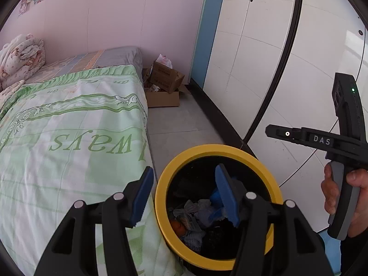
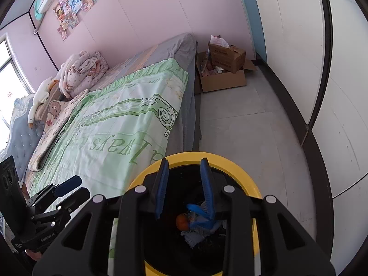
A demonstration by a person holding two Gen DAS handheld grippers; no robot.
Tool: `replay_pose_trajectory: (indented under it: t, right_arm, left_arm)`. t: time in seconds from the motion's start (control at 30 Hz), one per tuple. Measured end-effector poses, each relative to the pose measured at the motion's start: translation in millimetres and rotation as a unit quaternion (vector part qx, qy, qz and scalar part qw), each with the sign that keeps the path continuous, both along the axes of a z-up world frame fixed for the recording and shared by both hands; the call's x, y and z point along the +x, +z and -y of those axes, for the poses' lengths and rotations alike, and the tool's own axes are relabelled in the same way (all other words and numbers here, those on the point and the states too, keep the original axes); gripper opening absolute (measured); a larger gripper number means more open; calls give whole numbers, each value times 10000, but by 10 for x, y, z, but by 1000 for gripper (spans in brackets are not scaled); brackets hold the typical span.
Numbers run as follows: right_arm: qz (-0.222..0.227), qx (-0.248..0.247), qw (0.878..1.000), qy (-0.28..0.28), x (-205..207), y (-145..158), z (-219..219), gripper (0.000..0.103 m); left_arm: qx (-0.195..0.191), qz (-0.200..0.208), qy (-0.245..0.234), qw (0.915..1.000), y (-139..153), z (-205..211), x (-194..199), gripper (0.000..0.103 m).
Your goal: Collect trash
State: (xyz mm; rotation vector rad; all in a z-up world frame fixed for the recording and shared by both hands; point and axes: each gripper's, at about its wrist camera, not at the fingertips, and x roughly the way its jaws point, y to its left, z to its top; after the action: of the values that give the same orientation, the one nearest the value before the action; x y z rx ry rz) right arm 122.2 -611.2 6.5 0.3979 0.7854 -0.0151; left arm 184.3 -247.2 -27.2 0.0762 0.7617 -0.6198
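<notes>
A bed is filling the left of both views, and a green and white quilt printed with "always" is lying spread over it. A bundled floral blanket is sitting near the head of the bed by the pink wall, with a white goose toy lying just beside it.

The left gripper is hanging with its blue-padded jaws released and spread wide; 1 pad is showing over the quilt's edge and the other over the bin's mouth, with nothing between them. In the right wrist view this same gripper is showing at the lower left over the bed's near edge.

Just beside the bed's right edge, a black bin with a yellow rim is standing on the grey floor. The trash is lying inside it: crumpled grey-blue scraps, a blue piece and something orange.

The right gripper is pointing down over the bin's mouth, its jaws parted a little and empty; the blue piece is lying below them in the bin. In the left wrist view a hand is gripping this tool's grey handle at the right edge.

At the foot of the bed, open cardboard boxes are standing on the floor against the wall. White wardrobe panels are running along the right.
</notes>
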Motion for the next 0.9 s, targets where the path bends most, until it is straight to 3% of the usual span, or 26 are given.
replay_pose_trajectory:
  t: [0.4, 0.9]
  right_arm:
    - [8, 105, 9993, 366, 23, 73, -396, 28]
    - [63, 88, 9887, 1498, 325, 168, -1790, 28]
  left_arm:
    - [-96, 201, 511, 9984, 160, -572, -104, 53]
    - [-58, 440, 1760, 9834, 337, -1894, -201, 53]
